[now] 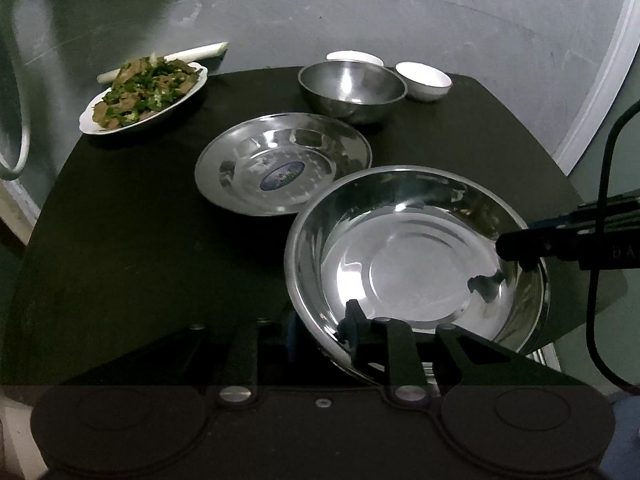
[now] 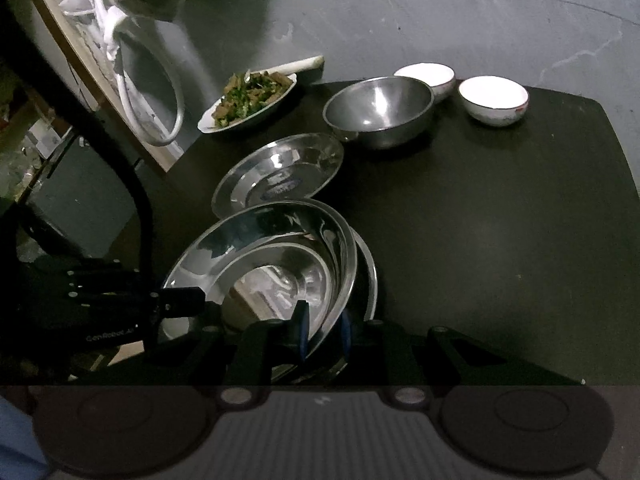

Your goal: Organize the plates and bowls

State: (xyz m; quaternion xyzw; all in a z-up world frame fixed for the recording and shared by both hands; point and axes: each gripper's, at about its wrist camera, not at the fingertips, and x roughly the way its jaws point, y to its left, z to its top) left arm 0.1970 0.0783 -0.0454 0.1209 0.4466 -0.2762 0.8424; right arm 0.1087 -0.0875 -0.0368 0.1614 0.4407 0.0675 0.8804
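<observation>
A large steel basin (image 1: 416,256) sits at the near right of the dark table; it also shows in the right wrist view (image 2: 280,256), tilted, with another steel rim under it. My left gripper (image 1: 320,332) is shut on the basin's near rim. My right gripper (image 2: 324,332) is shut on its opposite rim; it also shows in the left wrist view (image 1: 516,248). A flat steel plate (image 1: 280,164) lies just beyond, also in the right wrist view (image 2: 280,172). A deep steel bowl (image 1: 352,88) stands farther back.
A white plate of cooked greens (image 1: 144,92) sits at the table's far left corner, with a white stalk (image 1: 200,54) behind it. Two small white bowls (image 2: 492,100) stand at the far right. A grey wall backs the table (image 1: 120,240).
</observation>
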